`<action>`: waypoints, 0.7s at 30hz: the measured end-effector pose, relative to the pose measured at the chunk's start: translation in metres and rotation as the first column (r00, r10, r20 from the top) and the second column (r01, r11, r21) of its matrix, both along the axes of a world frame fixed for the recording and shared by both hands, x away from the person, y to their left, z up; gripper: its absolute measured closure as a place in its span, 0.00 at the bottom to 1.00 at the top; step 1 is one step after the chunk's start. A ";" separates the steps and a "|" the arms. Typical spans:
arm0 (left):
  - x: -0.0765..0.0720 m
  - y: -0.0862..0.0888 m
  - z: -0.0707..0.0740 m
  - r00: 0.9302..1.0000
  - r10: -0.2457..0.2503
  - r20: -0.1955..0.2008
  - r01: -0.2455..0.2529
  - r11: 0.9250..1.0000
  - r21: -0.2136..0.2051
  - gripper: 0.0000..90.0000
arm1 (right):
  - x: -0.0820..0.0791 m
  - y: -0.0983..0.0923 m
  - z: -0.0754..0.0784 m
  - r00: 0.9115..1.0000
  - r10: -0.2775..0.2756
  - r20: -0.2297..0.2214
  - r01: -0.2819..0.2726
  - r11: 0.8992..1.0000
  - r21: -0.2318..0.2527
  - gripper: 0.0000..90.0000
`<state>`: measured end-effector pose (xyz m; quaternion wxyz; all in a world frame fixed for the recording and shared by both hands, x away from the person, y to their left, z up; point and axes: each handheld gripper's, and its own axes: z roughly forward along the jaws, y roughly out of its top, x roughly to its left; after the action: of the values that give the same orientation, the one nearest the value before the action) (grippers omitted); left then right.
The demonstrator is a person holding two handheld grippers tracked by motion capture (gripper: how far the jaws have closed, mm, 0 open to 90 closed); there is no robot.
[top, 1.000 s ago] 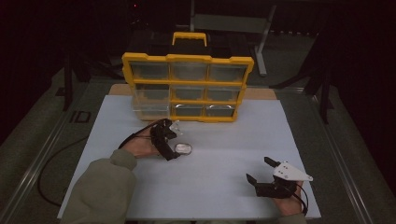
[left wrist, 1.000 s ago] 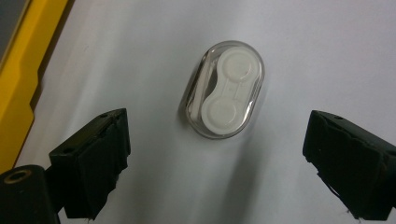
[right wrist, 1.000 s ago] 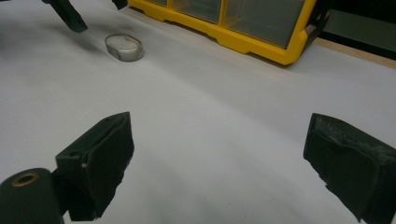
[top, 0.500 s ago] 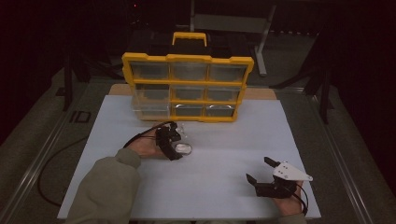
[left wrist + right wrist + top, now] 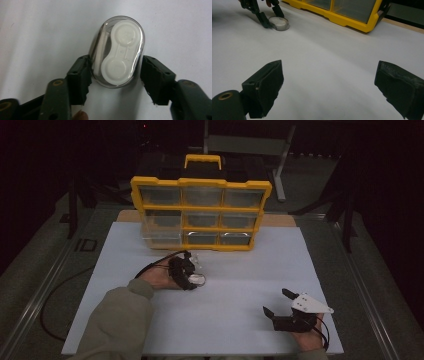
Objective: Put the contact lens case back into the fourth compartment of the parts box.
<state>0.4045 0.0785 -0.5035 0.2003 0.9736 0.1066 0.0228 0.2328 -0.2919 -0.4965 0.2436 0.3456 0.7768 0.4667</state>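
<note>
Left gripper (image 5: 115, 72) now down over the clear oval case (image 5: 117, 51) with a white contact-lens holder inside; one second ago jaws much wider and a little further back from it, since then closing around the near half of the case. One pad touching the case wall, the other looking just beside it with a thin gap, so not yet a firm clamp, only enclosing. By judgement: grasp nearly made, lift possible after a bit more closing. Case lying flat on the white table sheet (image 5: 235, 320), in front of the yellow organizer box (image 5: 201, 212), which stands upright with its clear compartments facing the person, near but apart. Right gripper (image 5: 280, 302) resting well apart at the near right, same place as before, jaws wide open and empty. Nothing standing between case and organizer; only smooth, rounded plastic possibly slipping from the pads.
</note>
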 end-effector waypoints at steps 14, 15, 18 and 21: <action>-0.003 0.001 0.003 1.000 0.017 0.003 -0.017 1.000 0.013 0.56 | 0.000 -0.001 0.000 1.000 -0.002 0.001 0.002 1.000 0.000 0.08; -0.003 0.001 0.003 1.000 0.017 0.003 -0.017 1.000 0.013 0.56 | 0.000 -0.001 0.000 1.000 -0.002 0.001 0.002 1.000 0.000 0.08; -0.005 0.004 0.007 1.000 0.019 0.004 -0.019 1.000 0.013 0.56 | 0.000 0.000 0.000 1.000 0.000 -0.003 0.000 1.000 0.002 0.09; -0.007 0.007 0.013 1.000 0.029 0.011 -0.029 1.000 0.011 0.56 | 0.000 0.000 0.000 1.000 0.001 -0.003 -0.001 1.000 0.003 0.09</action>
<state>0.3971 0.0854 -0.4907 0.1952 0.9729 0.1196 0.0317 0.2331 -0.2922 -0.4968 0.2418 0.3465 0.7766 0.4674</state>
